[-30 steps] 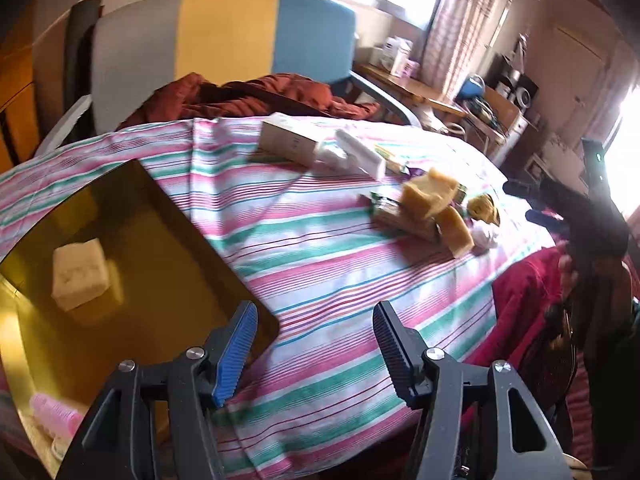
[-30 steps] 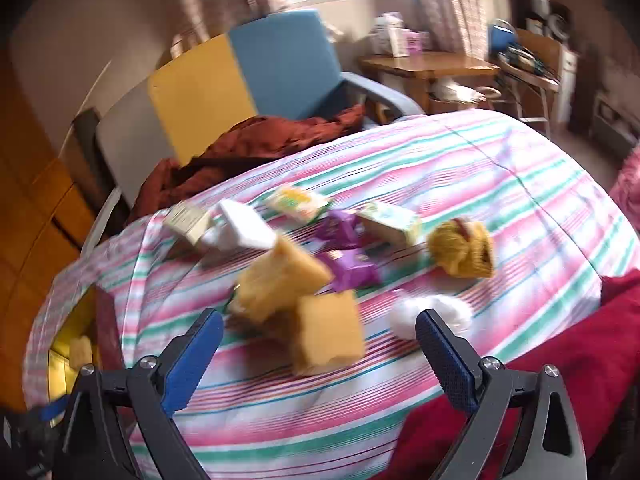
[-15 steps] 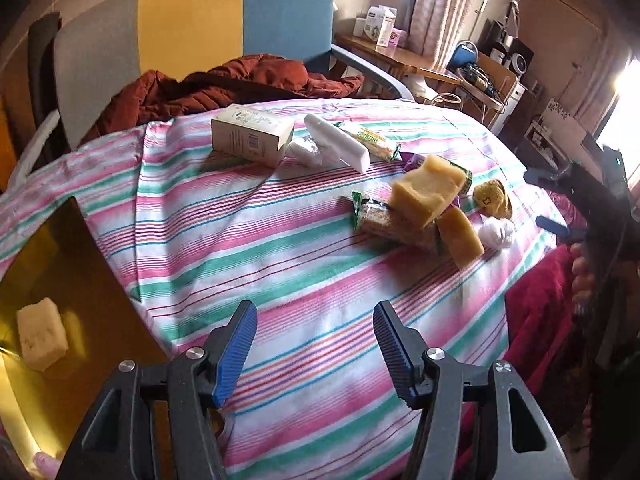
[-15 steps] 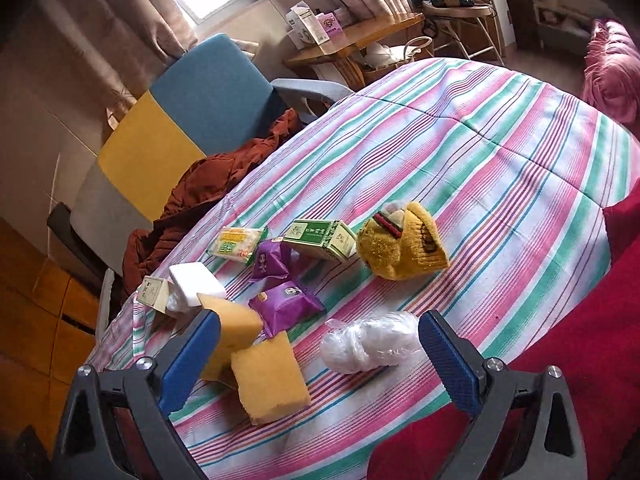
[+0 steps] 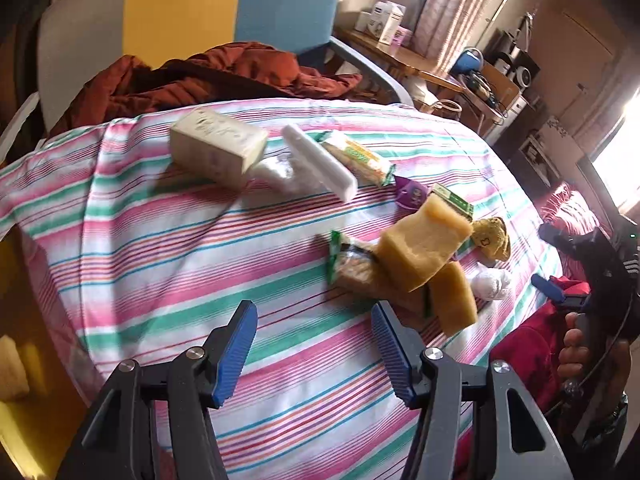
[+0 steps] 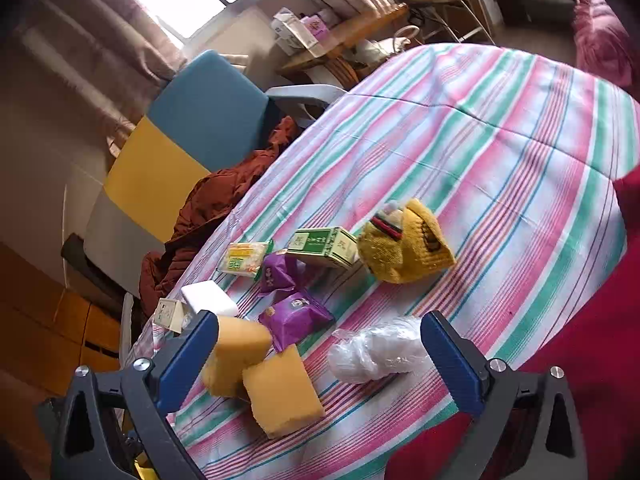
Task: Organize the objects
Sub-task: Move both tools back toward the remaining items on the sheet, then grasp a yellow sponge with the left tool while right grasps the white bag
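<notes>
Objects lie scattered on a striped cloth (image 5: 168, 248). Two yellow sponges (image 5: 424, 248) (image 6: 280, 388) sit stacked over a green snack pack (image 5: 352, 268). A cream box (image 5: 218, 146), a white block (image 5: 320, 162), a yellow snack pack (image 6: 244, 258), purple packets (image 6: 294, 318), a green box (image 6: 324, 246), a yellow knit toy (image 6: 408, 246) and a clear plastic bag (image 6: 376, 350) lie around them. My left gripper (image 5: 314, 352) is open and empty, just short of the sponges. My right gripper (image 6: 320, 364) is open and empty, straddling a sponge and the bag; it also shows in the left wrist view (image 5: 560, 276).
A gold tray (image 5: 24, 400) holding a sponge (image 5: 10, 364) sits at the cloth's left edge. A chair (image 5: 240, 12) with a rust jacket (image 5: 208, 76) stands behind. Red fabric (image 6: 560, 420) lies along the near right edge. A cluttered desk (image 5: 420, 56) is beyond.
My left gripper has swung right, away from the gold tray toward the sponges. My right gripper has tilted and moved closer over the sponge and plastic bag. Both stay open.
</notes>
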Action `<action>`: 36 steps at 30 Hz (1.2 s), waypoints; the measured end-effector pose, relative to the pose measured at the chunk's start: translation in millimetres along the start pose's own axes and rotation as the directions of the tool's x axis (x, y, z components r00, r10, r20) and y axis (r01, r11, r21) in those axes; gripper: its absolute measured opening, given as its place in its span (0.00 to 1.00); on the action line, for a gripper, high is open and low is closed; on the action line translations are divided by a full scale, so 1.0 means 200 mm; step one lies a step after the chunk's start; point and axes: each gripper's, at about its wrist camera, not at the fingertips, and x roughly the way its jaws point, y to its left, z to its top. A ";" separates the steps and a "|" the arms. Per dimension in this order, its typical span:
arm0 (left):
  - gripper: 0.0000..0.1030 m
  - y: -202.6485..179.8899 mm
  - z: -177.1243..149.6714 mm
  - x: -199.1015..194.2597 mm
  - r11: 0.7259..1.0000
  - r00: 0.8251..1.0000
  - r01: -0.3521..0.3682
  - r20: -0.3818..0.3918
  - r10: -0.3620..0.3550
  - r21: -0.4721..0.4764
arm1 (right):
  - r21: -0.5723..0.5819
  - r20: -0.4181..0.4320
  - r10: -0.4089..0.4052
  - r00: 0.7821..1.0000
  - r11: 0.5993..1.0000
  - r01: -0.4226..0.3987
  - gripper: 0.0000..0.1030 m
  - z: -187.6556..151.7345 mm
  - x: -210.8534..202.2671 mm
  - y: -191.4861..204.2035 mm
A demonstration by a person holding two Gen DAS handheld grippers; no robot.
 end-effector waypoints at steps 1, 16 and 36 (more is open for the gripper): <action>0.58 -0.02 0.02 0.01 1.000 1.000 0.010 -0.001 -0.010 0.003 | 0.031 -0.021 -0.010 1.000 0.999 0.010 1.00 0.00 0.02 -0.02; 0.67 -0.40 0.16 0.15 0.951 0.995 0.100 -0.027 -0.097 0.292 | 0.063 -0.113 -0.004 0.994 0.998 0.011 1.00 0.01 0.12 -0.04; 0.54 -0.25 0.17 0.26 0.963 0.970 0.242 -0.049 -0.238 0.118 | -0.063 -0.238 -0.209 0.949 0.978 0.199 0.83 -0.02 0.33 0.00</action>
